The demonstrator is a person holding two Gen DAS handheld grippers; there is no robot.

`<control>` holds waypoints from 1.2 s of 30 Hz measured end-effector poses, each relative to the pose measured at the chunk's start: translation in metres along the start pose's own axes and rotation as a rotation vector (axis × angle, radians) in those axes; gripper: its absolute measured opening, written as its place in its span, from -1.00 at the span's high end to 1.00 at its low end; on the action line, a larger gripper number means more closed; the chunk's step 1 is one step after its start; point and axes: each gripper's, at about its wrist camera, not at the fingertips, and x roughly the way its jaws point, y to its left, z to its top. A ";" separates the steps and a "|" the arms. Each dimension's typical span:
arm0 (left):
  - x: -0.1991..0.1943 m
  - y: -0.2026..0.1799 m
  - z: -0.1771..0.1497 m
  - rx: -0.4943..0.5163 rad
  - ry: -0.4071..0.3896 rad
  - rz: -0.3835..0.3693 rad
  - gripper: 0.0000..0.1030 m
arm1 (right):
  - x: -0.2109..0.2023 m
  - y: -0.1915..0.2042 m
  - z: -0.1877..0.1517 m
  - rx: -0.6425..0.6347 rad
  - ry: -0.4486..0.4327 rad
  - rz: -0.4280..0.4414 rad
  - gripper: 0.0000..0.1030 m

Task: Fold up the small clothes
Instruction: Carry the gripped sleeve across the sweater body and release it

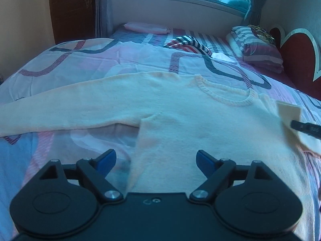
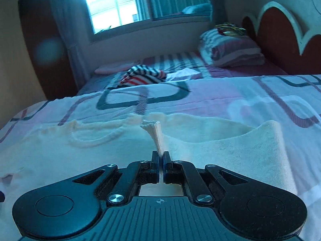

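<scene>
A cream knit sweater lies flat, front up, on the patterned bedspread. Its ribbed collar points toward the headboard, and one sleeve stretches out to the left. My left gripper hangs open just above the sweater's body, near its left side edge, and holds nothing. My right gripper is shut on the other sleeve's cuff, which stands up pinched between the pads. That sleeve lies folded over the body. In the left wrist view, a right gripper finger shows at the right edge with the cuff.
Beyond the sweater lie a striped red, white and dark garment, a small white cloth and a folded pink cloth. Stacked striped pillows lean by the red headboard. A window and curtains back the bed.
</scene>
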 end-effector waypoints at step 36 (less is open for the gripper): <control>0.112 -0.068 0.040 -0.018 0.099 -0.338 0.94 | -0.037 -0.008 -0.043 0.178 -0.061 -0.130 0.77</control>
